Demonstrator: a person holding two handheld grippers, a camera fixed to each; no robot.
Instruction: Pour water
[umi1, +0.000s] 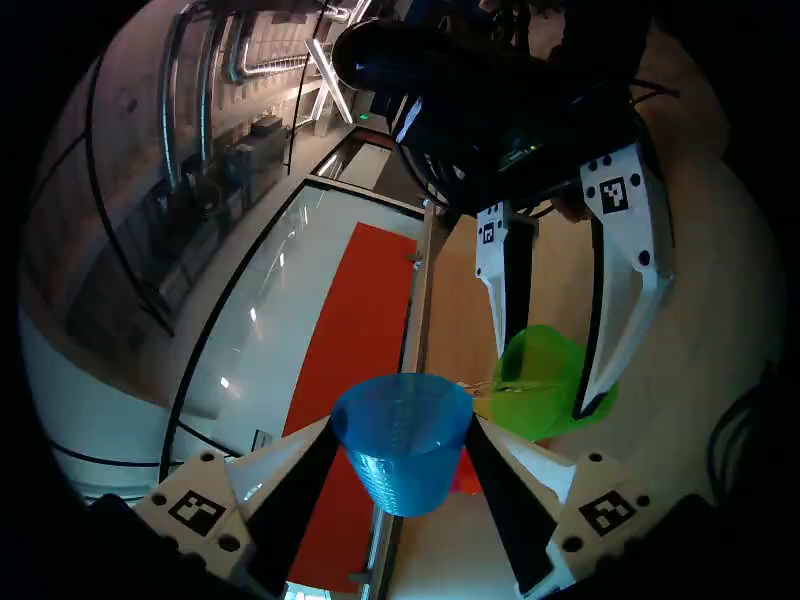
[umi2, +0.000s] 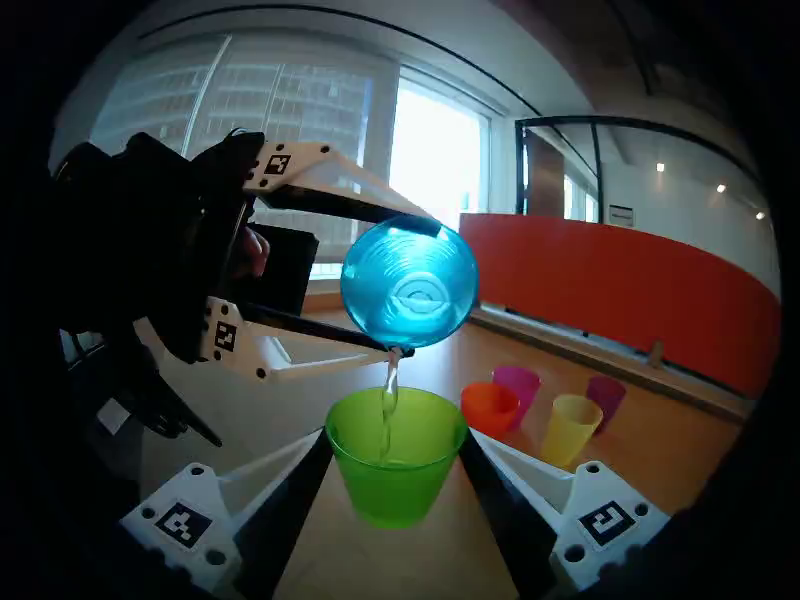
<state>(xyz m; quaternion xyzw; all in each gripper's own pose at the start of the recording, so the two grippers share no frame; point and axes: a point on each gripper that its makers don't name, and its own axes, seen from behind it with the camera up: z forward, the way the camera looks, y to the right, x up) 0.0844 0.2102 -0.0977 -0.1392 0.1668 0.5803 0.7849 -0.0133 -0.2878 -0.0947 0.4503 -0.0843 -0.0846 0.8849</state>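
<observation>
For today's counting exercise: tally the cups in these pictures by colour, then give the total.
blue cup: 1
green cup: 1
orange cup: 1
magenta cup: 1
yellow cup: 1
purple cup: 1
Total: 6 cups

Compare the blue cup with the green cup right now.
The blue cup is tipped over, base towards the right gripper view; the green cup stands upright. The blue cup hangs above the green cup. The blue cup lets out a thin stream of water; the green cup catches it. Both are translucent tapered cups, each clamped: blue in the left tongs, green in the right tongs.
</observation>
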